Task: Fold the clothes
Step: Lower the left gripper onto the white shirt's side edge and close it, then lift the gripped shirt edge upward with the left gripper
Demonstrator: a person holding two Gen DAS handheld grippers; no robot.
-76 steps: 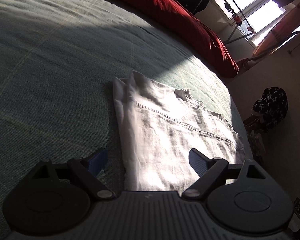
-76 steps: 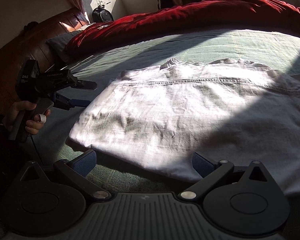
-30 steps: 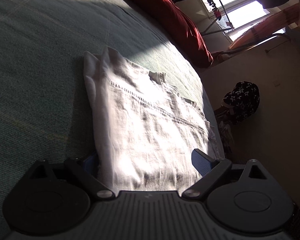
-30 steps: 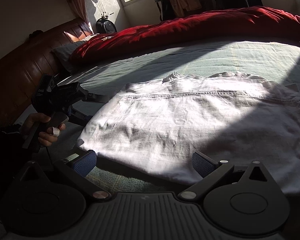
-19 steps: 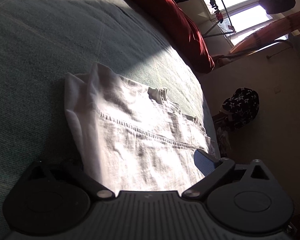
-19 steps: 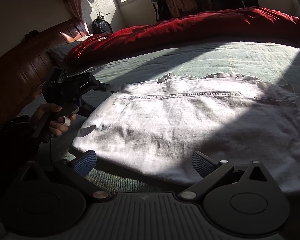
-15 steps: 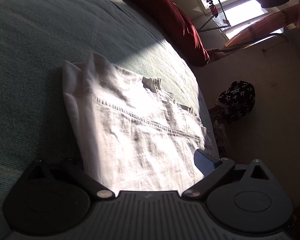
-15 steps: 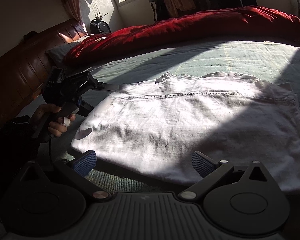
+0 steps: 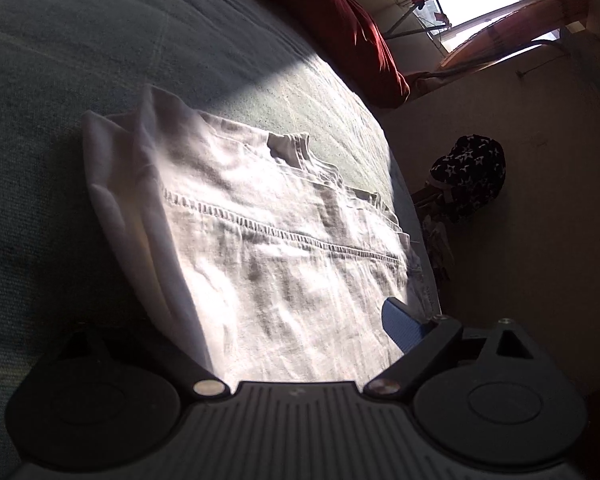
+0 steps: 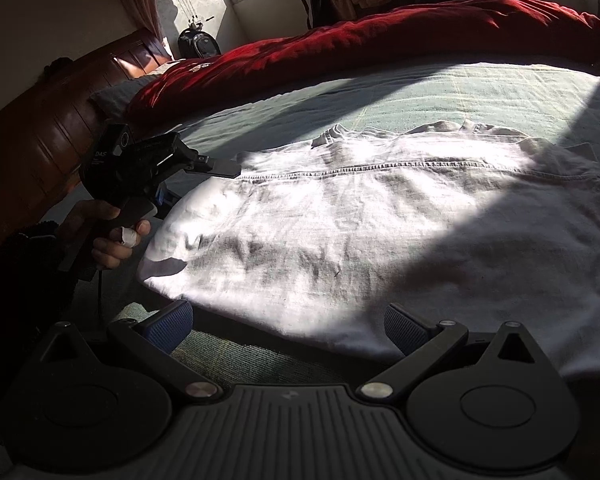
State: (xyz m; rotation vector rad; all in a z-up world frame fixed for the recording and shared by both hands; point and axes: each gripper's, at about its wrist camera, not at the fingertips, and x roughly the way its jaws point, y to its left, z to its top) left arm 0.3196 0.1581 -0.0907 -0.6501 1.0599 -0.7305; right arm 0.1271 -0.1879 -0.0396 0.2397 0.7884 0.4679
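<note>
Straddling the left edge of the partly folded white cotton shirt (image 9: pixel 284 248) with my open left gripper (image 9: pixel 300 320), right gripper (image 10: pixel 288 326) open near; next, pinch and fold across.

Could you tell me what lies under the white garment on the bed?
The white garment rests on the green bedspread, which shows all around it. Whatever lies directly beneath the cloth is covered, including one finger of the left claw.

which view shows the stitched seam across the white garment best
The left wrist view: the stitched seam is close, sunlit, each stitch visible across the white garment. The right wrist view shows its full length but farther away, as a thin dark line.
</note>
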